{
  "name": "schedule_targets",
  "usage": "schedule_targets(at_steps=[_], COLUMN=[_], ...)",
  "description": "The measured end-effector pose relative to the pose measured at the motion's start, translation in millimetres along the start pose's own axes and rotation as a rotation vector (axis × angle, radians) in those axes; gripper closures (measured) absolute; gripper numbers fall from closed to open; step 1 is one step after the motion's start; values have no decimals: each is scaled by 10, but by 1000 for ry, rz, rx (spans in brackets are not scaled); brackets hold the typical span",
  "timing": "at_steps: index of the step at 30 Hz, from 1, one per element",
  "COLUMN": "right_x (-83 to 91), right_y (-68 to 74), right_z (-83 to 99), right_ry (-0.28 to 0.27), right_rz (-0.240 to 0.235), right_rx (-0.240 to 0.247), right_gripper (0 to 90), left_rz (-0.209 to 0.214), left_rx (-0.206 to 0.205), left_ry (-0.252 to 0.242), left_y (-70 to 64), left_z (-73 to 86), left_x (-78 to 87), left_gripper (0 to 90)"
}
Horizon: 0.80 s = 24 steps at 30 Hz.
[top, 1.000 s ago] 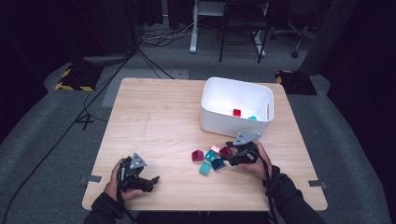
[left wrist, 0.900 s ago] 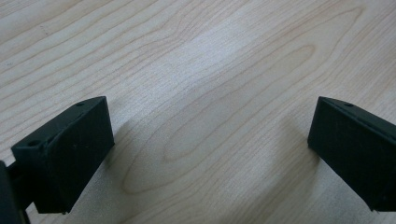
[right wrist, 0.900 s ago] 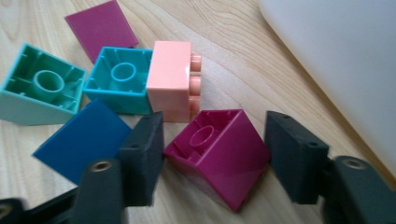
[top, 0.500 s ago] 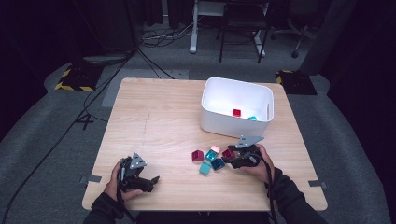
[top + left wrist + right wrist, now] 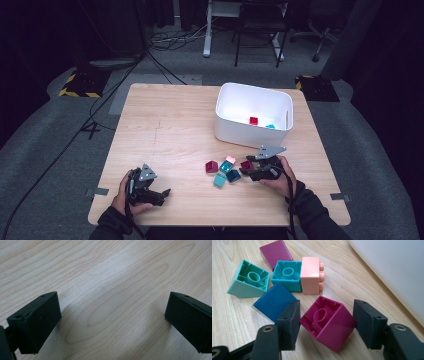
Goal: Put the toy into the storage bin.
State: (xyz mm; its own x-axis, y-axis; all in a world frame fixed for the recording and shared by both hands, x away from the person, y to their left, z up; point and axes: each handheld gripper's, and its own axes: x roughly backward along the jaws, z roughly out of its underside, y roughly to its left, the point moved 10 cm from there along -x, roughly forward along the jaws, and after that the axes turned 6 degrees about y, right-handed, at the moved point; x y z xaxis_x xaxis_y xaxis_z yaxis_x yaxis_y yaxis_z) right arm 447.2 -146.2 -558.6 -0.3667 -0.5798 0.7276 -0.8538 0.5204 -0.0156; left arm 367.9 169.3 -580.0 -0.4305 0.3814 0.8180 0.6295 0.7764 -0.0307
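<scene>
Right gripper (image 5: 325,326) closing on a magenta brick (image 5: 328,321) by the bin (image 5: 254,115)

The jaws sat on either side of the brick, touching or nearly so, hollow side up, so it looked about to be lifted into the bin at 12 o'clock, where a red brick (image 5: 253,120) and a teal one (image 5: 270,126) already lay. Loose bricks clustered at the gripper's 9 o'clock: a pink brick (image 5: 311,275), a blue brick (image 5: 274,301), others. The left gripper (image 5: 110,322) rested released over bare table (image 5: 105,277) at 7 o'clock, probably idle.

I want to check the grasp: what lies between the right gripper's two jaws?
In the right gripper view, a magenta block lies tilted between the right gripper's jaws, hollow underside up.
</scene>
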Motion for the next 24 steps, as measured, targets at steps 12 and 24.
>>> schedule_targets(at_steps=[12,24], right_x=[214,650], right_y=[18,-24], right_z=[-150,-311], right_ry=[-62,-129], right_rz=[10,76], right_rx=[-11,-6], right_gripper=[411,411], left_rz=[0,0], left_rx=[0,0], left_ry=[0,0], left_y=[0,0], left_z=[0,0], left_x=[0,0], left_gripper=[6,6])
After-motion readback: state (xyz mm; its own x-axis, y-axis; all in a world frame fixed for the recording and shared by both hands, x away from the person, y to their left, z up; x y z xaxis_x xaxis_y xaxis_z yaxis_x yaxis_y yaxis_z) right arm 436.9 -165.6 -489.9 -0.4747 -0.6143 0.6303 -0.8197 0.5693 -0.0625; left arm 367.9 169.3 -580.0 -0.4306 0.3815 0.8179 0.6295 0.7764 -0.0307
